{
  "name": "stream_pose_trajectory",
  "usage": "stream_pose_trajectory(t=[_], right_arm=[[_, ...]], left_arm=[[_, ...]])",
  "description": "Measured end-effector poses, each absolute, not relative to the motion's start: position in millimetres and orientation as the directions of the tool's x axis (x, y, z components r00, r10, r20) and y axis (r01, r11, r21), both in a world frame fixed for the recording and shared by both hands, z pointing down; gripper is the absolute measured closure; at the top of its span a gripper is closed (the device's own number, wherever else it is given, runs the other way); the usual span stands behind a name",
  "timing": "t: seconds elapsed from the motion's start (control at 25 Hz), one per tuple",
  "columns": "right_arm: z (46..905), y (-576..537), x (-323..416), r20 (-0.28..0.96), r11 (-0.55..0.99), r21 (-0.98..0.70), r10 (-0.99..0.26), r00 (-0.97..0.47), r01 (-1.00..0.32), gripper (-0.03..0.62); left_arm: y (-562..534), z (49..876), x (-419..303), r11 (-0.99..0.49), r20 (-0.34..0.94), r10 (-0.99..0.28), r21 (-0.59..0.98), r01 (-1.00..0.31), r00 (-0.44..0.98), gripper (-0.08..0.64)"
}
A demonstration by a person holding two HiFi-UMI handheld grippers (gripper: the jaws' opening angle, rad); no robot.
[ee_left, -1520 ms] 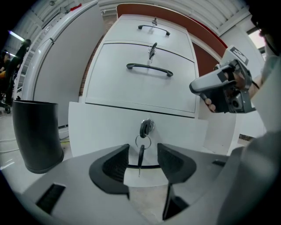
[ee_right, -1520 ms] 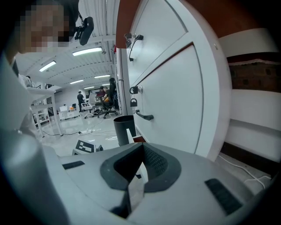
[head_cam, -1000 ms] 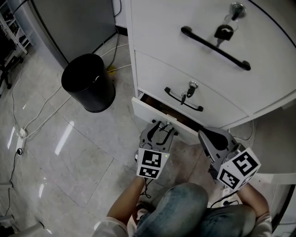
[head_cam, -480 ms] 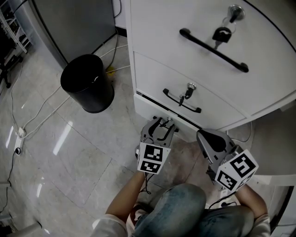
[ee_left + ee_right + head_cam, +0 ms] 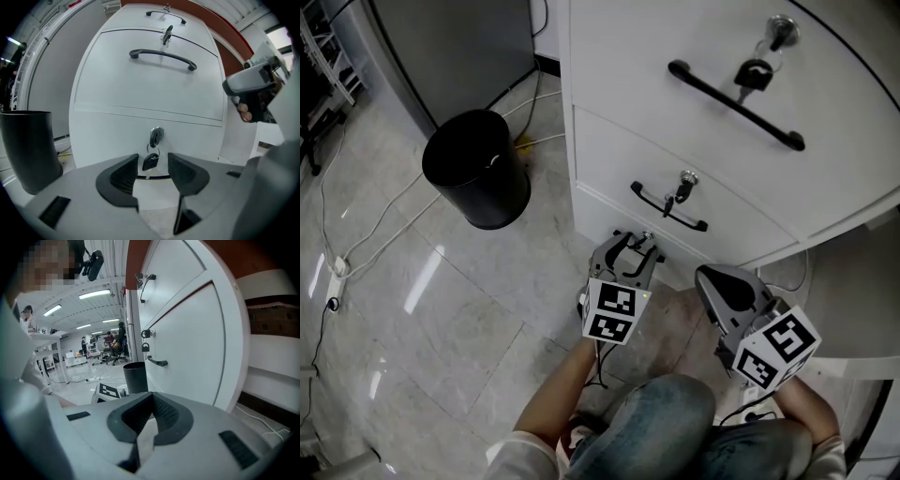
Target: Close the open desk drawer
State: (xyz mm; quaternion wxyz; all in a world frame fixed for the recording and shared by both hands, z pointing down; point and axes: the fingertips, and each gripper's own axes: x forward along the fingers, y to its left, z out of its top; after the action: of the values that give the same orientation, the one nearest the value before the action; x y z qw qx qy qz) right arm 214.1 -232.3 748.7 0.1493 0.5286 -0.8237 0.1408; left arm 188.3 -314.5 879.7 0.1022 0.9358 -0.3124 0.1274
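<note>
Bottom drawer (image 5: pixel 112 136) flush, long axis level across frame centre, front facing left gripper (image 5: pixel 152 171): jaws released, framing its key (image 5: pixel 150 161). Right gripper (image 5: pixel 149 416) jaws clenched, empty.

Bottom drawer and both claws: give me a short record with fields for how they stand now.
bottom drawer: looks shut, no gap showing
left claw: jaws apart either side of the hanging key, gripping nothing
right claw: jaws together, empty, away from the drawer
bin: black, upright, left of the drawer
</note>
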Motion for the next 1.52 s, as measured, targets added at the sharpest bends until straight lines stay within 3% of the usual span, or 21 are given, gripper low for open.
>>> stream_pose_trajectory(t=[1.16, 1.52], right_arm=[[755.5, -240.1, 210.2, 0.404, 0.401, -0.101, -0.819, -0.406, -0.910, 0.594], [753.3, -238.3, 215.4, 0.412, 0.387, -0.085, -0.826, -0.386, -0.918, 0.594]], left_arm=[[-317.3, 878.3, 191.0, -0.780, 0.260, -0.580, 0.095, -0.618, 0.772, 0.351], [-308.7, 877.9, 178.4, -0.771, 0.272, -0.569, 0.151, -0.619, 0.776, 0.351]])
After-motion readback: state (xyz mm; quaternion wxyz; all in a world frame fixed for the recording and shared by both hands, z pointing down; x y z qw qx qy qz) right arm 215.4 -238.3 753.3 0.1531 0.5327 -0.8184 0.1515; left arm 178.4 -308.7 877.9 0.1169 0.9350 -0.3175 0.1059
